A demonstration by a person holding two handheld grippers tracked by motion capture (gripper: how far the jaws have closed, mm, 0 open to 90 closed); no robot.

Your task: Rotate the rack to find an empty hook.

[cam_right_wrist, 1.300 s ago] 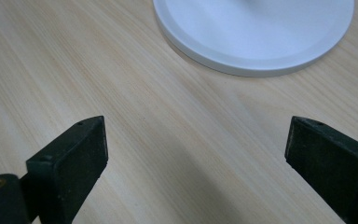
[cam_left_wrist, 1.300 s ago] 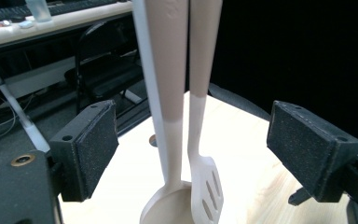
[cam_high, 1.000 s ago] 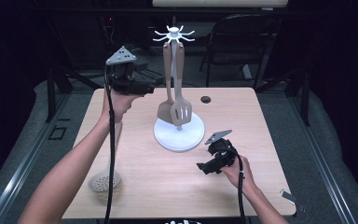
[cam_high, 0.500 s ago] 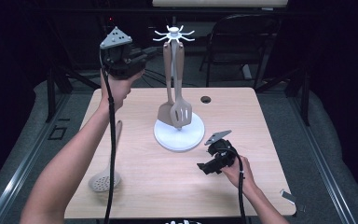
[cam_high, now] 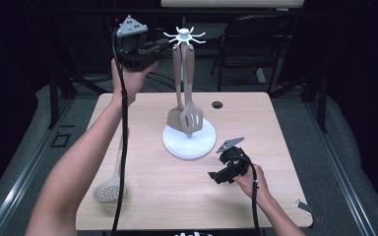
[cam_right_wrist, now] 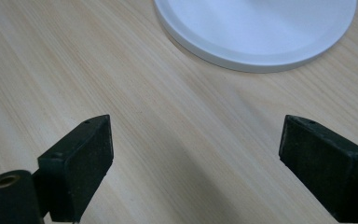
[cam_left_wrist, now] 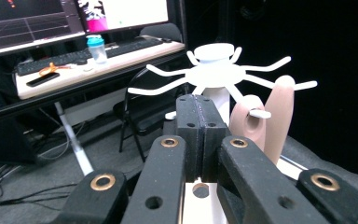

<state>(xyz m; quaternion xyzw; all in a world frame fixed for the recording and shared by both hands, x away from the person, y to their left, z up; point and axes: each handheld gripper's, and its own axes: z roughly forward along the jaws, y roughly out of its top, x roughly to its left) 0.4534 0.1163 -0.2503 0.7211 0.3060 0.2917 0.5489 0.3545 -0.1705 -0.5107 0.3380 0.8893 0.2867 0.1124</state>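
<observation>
Left gripper (cam_high: 163,43) is raised level with the spoked hook crown (cam_high: 184,35) of the white utensil stand (cam_high: 189,142), just to its left. In the left gripper view its jaws are pressed flat together with nothing between them, the pads (cam_left_wrist: 201,135) pointing at the crown (cam_left_wrist: 216,70). Closed empty jaws make a narrow tip, which would suit nudging or turning the spoked top rather than grasping; this is a judgement only. Two beige utensils hang from the hooks: a solid spatula (cam_high: 176,117) and a slotted turner (cam_high: 192,119), their blades low over the stand's round base, handles side by side against the post. Hanging by the handle holes keeps them upright and clear of the table (cam_high: 142,196). A perforated skimmer (cam_high: 109,188) lies flat near the table's front left corner, well apart from the stand, partly crossed by the left cable; likely the next item to hang. Right gripper (cam_high: 222,173) rests low on the table, just in front of and right of the base, jaws wide open and empty, with the base rim (cam_right_wrist: 256,42) ahead of them; plausibly placed to steady the stand.
</observation>
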